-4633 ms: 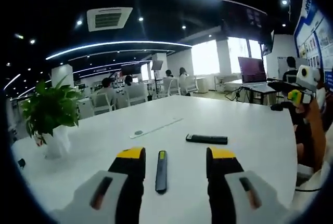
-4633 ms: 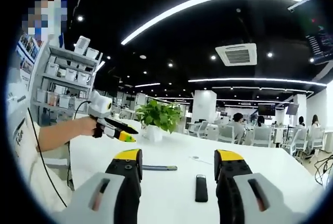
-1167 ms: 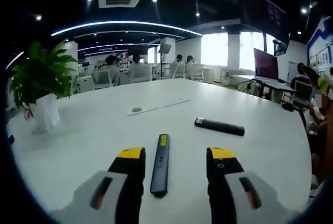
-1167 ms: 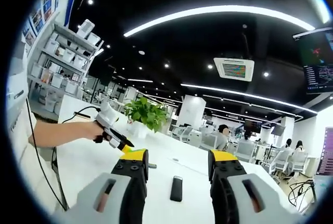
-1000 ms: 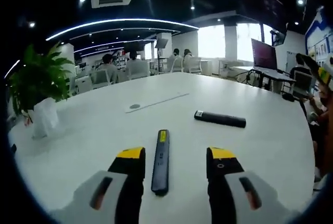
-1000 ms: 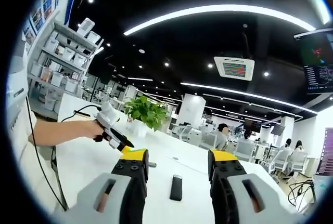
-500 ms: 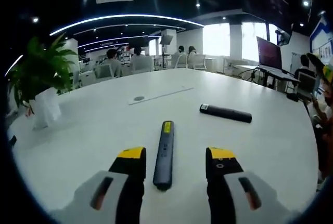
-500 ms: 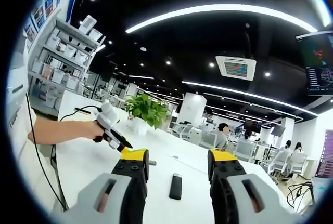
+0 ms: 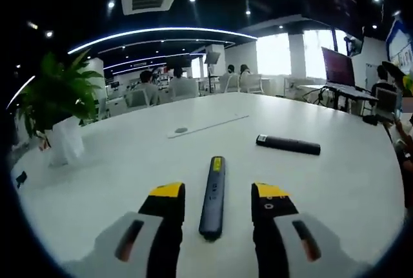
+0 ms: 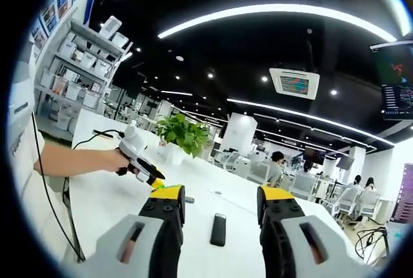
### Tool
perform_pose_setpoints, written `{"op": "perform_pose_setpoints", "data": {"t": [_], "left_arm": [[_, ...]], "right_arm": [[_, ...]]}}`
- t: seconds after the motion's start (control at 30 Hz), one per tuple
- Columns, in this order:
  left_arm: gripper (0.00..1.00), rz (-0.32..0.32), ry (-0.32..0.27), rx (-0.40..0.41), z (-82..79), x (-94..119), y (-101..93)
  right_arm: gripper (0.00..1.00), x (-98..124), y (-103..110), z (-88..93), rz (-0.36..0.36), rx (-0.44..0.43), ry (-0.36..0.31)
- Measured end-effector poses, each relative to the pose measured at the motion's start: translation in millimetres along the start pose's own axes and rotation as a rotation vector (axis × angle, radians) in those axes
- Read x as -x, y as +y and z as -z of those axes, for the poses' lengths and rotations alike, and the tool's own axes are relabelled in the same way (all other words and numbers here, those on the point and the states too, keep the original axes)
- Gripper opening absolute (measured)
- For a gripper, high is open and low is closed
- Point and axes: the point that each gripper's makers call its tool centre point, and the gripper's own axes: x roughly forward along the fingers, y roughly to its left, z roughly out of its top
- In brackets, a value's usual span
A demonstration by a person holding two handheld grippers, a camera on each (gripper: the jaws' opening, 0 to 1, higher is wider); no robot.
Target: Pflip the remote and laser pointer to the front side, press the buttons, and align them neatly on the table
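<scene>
Dark slim laser pointer (image 9: 212, 197) lies on the white table (image 9: 116, 175), long axis running near-to-far between the spread jaws of the left gripper (image 9: 217, 195), nearer it than the remote (image 9: 288, 144) far right, which probably faces down.

Our table (image 9: 129, 175) layout
We see the pointer (image 9: 213, 197) lying near the table's edge, remote (image 9: 288, 144) beyond it rightward, plant (image 9: 58, 113) far left.

Grey grippers, black fingers (image 9: 166, 226) w/ yellow tips.
</scene>
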Motion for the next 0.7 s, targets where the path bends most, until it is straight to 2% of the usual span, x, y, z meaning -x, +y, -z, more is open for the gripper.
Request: {"op": "perform_pose_setpoints", "data": {"t": [0.07,0.3,0.6,0.7], "left_arm": [[0.43,0.027,0.018,-0.005,2.6,-3,-5.7],[0.43,0.030,0.049,-0.018,10.0,-11,-5.5],[0.43,0.019,0.046,-0.008,10.2,-11,-3.1],[0.43,0.034,0.058,-0.014,13.3,-15,-3.9]], "right_arm": [[0.47,0,0,0.7,0.000,0.005,0.004],[0.47,0,2,-0.5,-0.002,0.017,0.003],[0.47,0,0,0.1,0.004,0.012,0.002],[0.47,0,0,1.2,0.006,0.017,0.008]]}}
